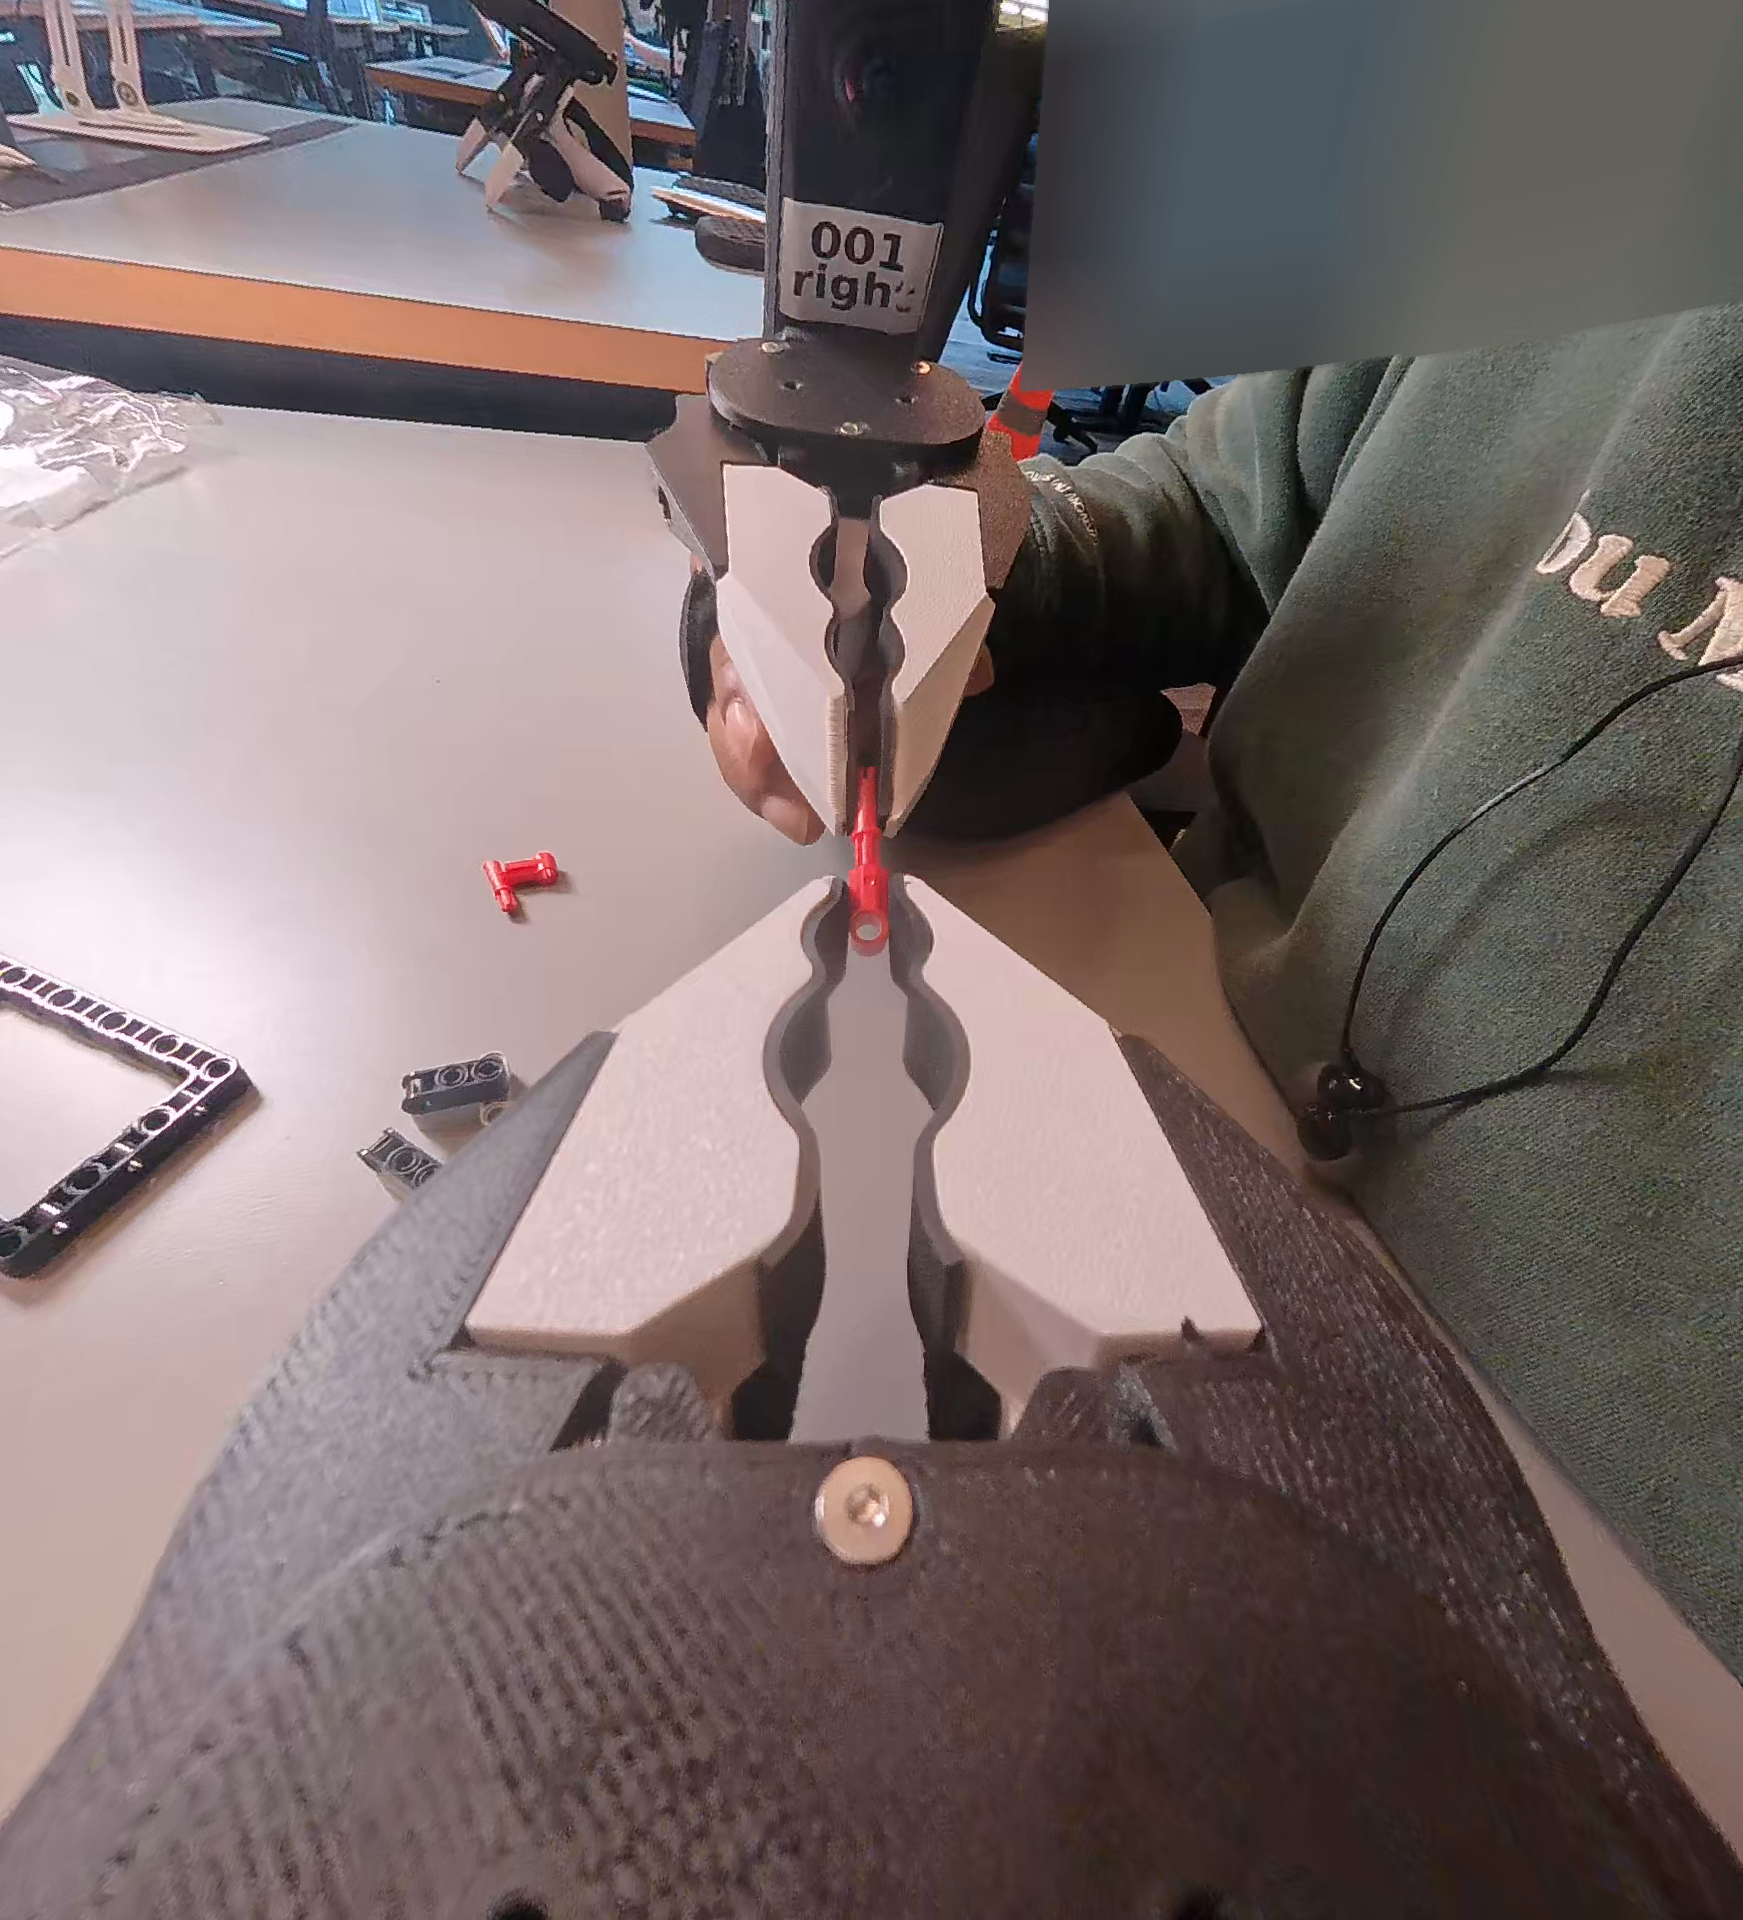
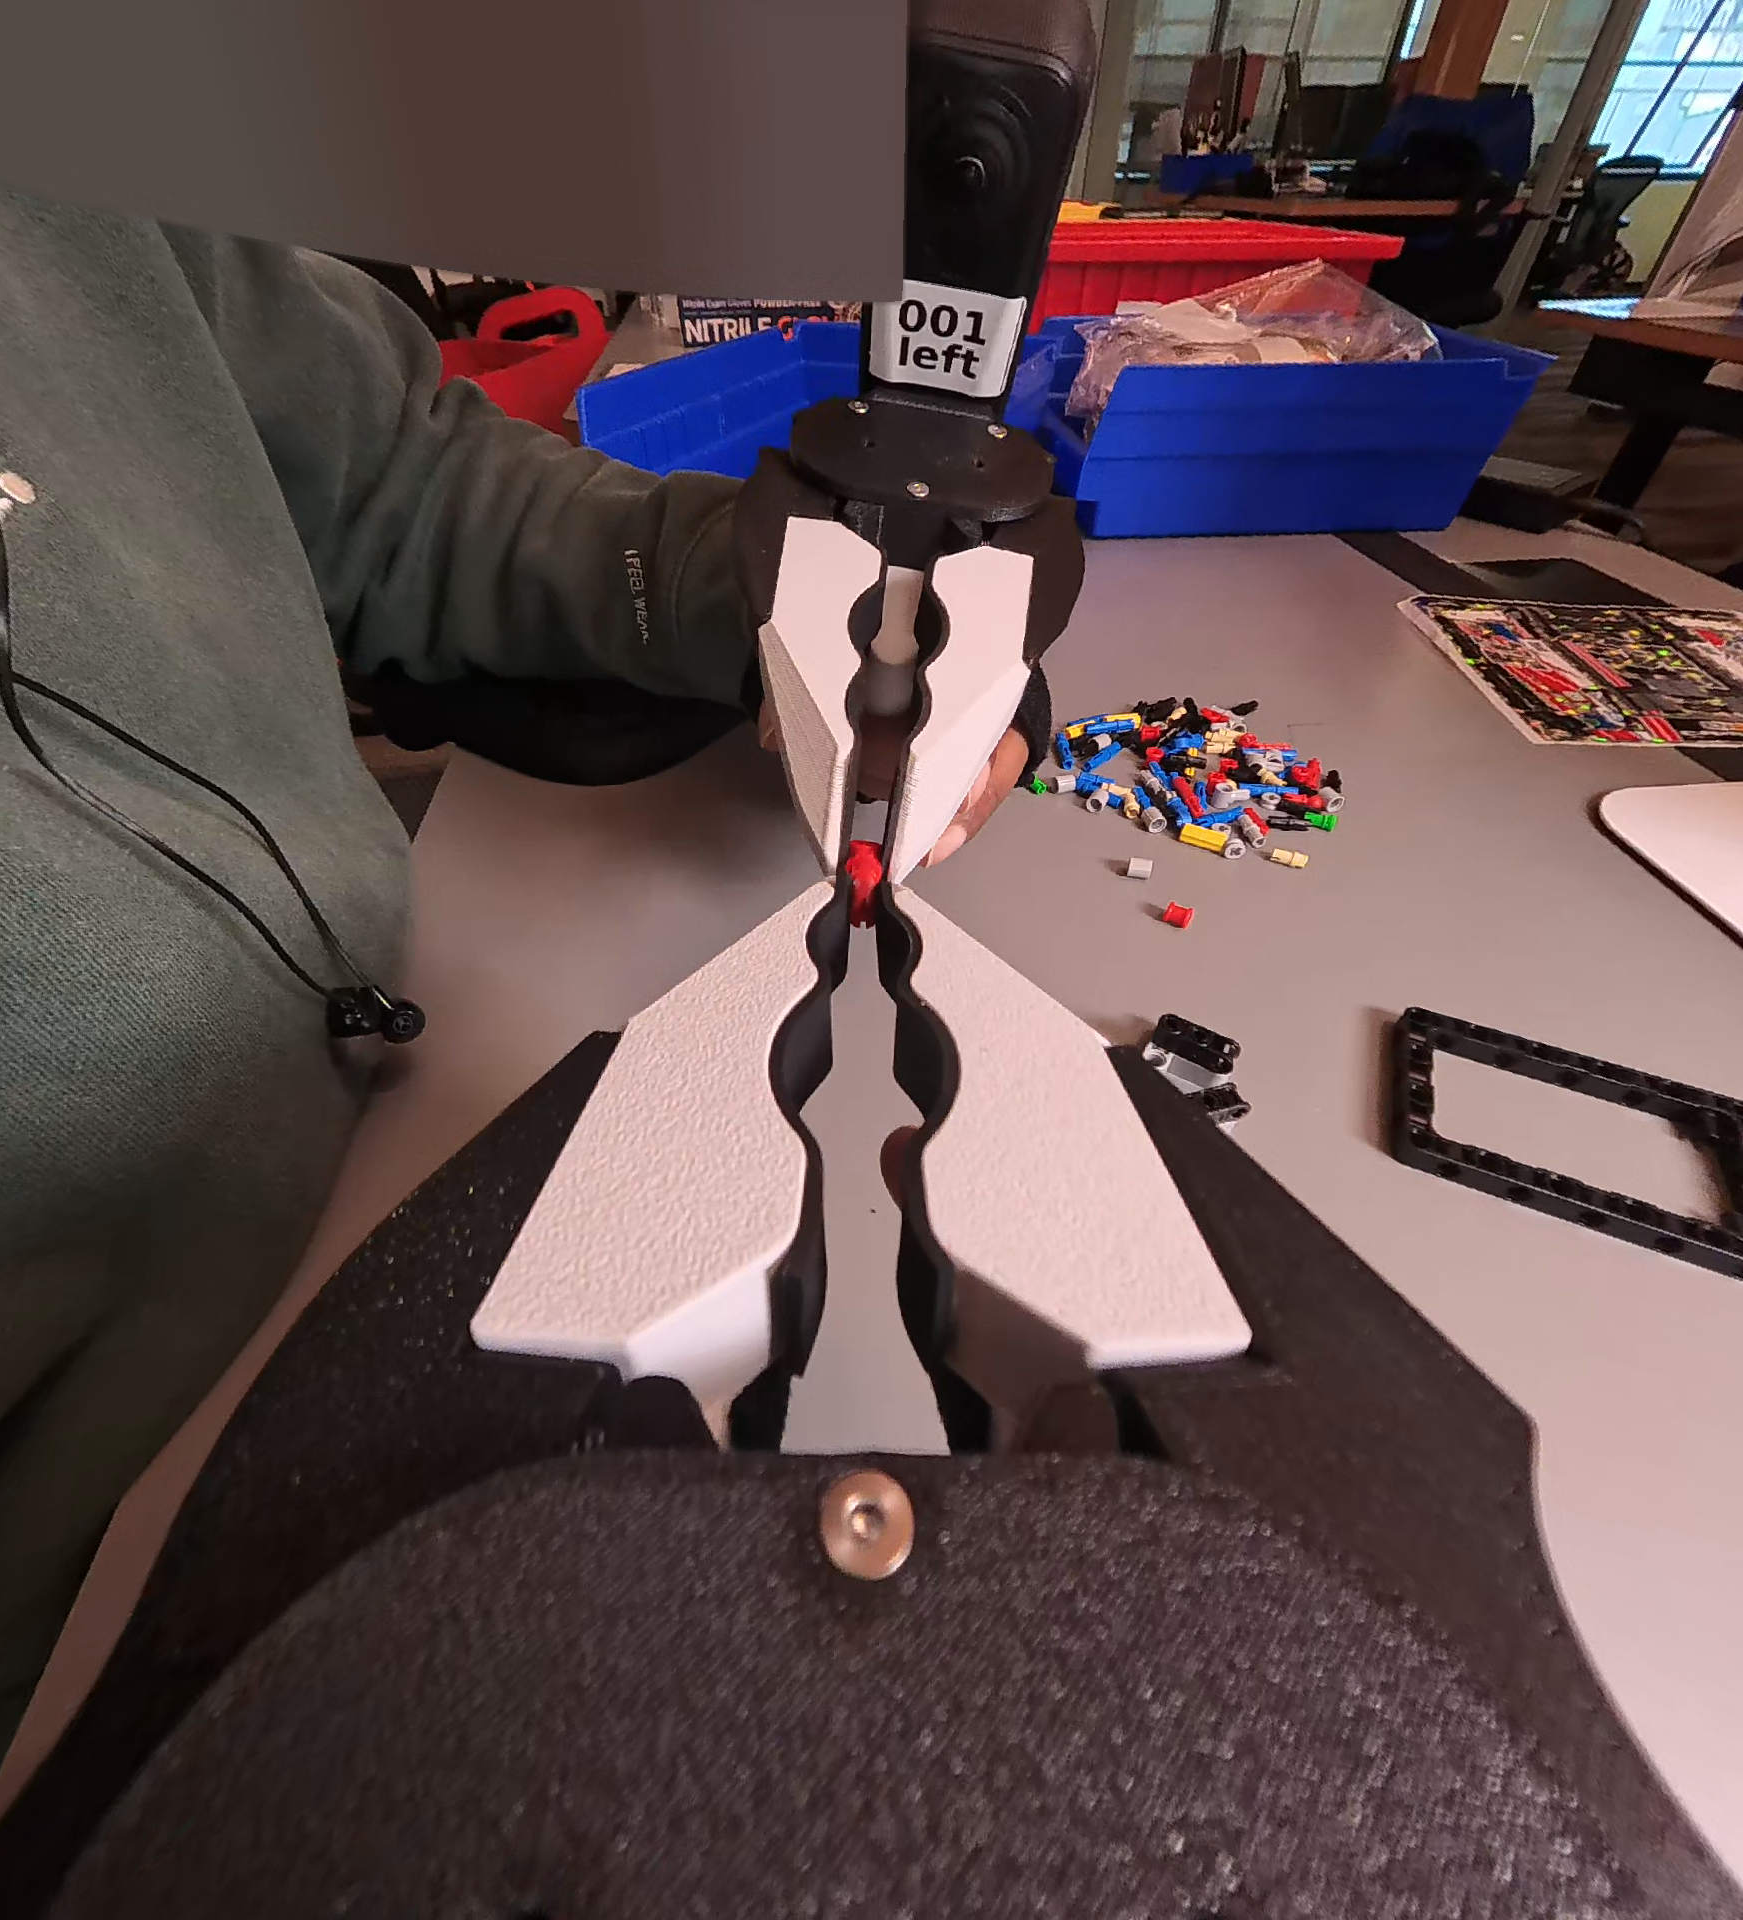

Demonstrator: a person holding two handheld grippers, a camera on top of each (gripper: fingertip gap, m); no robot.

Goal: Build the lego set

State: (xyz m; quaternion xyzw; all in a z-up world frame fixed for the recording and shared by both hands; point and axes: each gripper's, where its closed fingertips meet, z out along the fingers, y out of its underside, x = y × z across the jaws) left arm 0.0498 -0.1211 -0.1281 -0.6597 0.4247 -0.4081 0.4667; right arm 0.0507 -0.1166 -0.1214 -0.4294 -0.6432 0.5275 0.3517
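Note:
My two grippers meet tip to tip above the grey table. A small red lego piece (image 1: 865, 894) spans the gap between them. My left gripper (image 1: 868, 902) is shut on its end with the round hole. My right gripper (image 2: 854, 906) is shut on the other end (image 2: 859, 883), and in the left wrist view it comes in from above (image 1: 862, 821). In the right wrist view the left gripper (image 2: 862, 857) faces mine. A black rectangular lego frame (image 1: 67, 1112) lies flat on the table and also shows in the right wrist view (image 2: 1594, 1143).
A loose red T-shaped piece (image 1: 521, 881) and small black-and-grey bricks (image 1: 456, 1081) lie near the frame. A pile of small coloured pieces (image 2: 1199, 769), an instruction sheet (image 2: 1625, 675), blue bins (image 2: 1262, 447) and a plastic bag (image 1: 15, 457) are around. A person in a green sweatshirt (image 1: 1521, 935) sits close. Left and right tips are no more than a few centimetres apart. Both grippers' tips are roughly 15 cm from the loose red T-shaped piece (image 1: 521, 881).

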